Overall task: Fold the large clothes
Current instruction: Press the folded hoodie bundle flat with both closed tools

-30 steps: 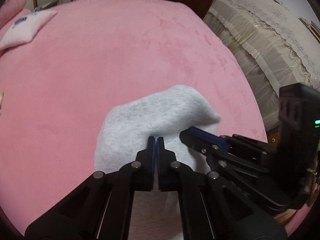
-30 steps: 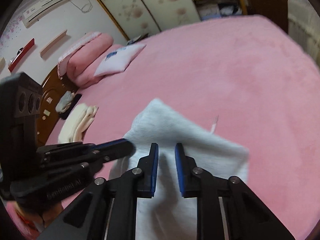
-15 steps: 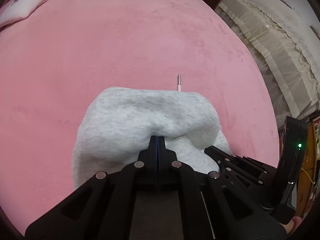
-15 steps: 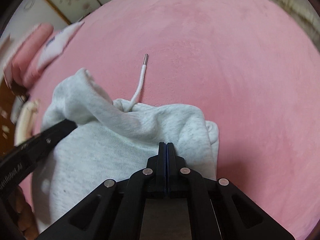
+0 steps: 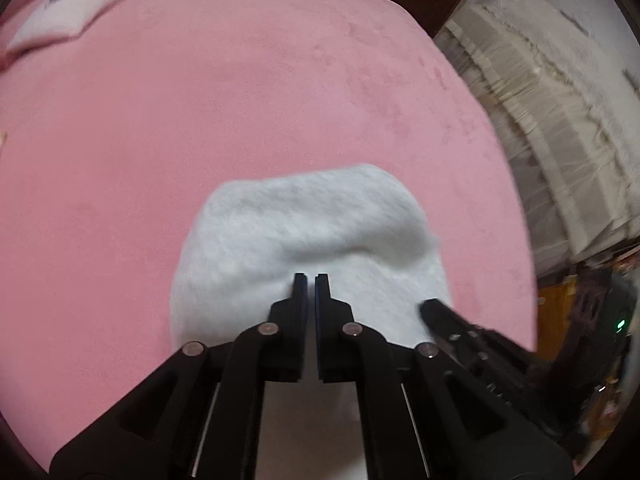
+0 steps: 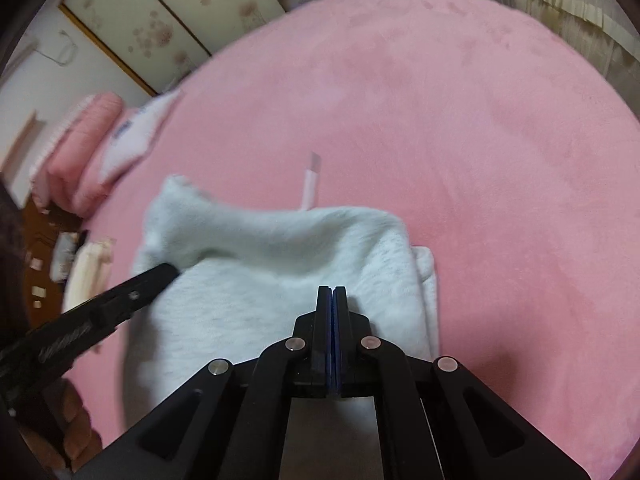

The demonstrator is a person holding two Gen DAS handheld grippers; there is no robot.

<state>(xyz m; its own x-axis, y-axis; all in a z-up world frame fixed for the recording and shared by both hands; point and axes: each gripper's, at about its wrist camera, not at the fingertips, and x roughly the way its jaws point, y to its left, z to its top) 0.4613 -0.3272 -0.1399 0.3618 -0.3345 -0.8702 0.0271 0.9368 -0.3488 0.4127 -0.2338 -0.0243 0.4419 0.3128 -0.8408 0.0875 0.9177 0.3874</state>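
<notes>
A light grey sweatshirt (image 5: 312,232) lies bunched on the pink bed, its white drawstring (image 6: 311,184) poking out past the far fold. My left gripper (image 5: 311,278) is shut at the near side of a raised fold, the cloth pulled up to its tips. In the right wrist view the left gripper (image 6: 166,270) meets the fold's left end. My right gripper (image 6: 332,290) is shut, pads together, on the sweatshirt (image 6: 260,280) near its right edge. From the left wrist view the right gripper (image 5: 430,306) sits on the cloth's right border.
The pink bed cover (image 5: 200,120) spreads wide beyond the garment. A white pillow (image 5: 68,12) and a pink bolster (image 6: 84,128) lie at the far left. Cream lace-covered furniture (image 5: 560,120) stands right of the bed. Folded cream cloth (image 6: 88,272) and a hand (image 6: 76,432) show at left.
The right gripper's jaws, apart a second ago, have closed on the sweatshirt. Both grippers dipped toward the bed, and a fold of cloth now stands raised between them.
</notes>
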